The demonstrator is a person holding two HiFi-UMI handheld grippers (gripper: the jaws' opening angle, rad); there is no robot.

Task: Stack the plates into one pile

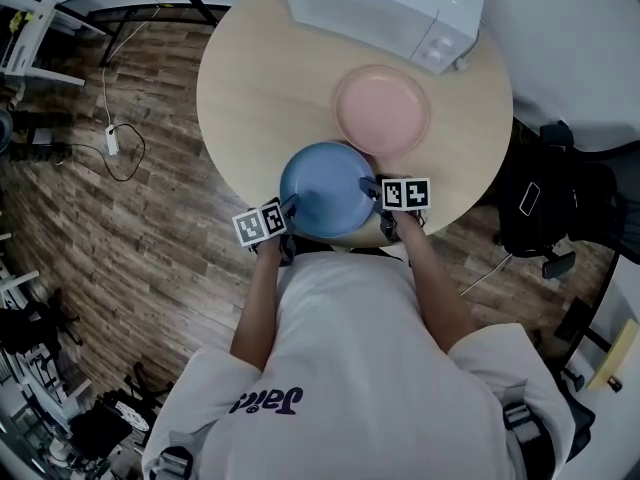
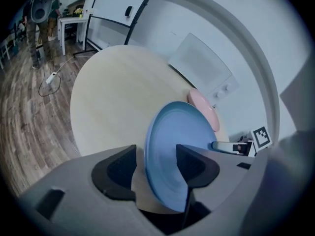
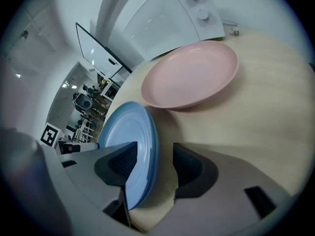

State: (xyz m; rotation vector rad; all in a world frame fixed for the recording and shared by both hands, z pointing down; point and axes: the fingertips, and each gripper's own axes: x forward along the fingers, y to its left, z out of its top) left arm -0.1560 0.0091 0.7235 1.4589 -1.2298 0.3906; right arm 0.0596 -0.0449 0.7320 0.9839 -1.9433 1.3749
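Note:
A blue plate (image 1: 325, 190) sits at the near edge of the round table (image 1: 250, 78), its far rim meeting the near rim of a pink plate (image 1: 382, 111). My left gripper (image 1: 290, 208) is at the blue plate's left rim and my right gripper (image 1: 372, 190) at its right rim. In the left gripper view the blue plate (image 2: 174, 136) passes between the wide jaws of the left gripper (image 2: 156, 156), with a gap beside it. In the right gripper view the blue plate's rim (image 3: 128, 132) likewise lies loosely inside the right gripper (image 3: 155, 154). Beyond it lies the pink plate (image 3: 189, 77).
A white microwave (image 1: 380, 3) stands at the table's far side, just behind the pink plate. The left half of the tabletop is bare wood. A cable and plug (image 1: 112, 140) lie on the plank floor to the left; a dark bag (image 1: 545, 203) sits at the right.

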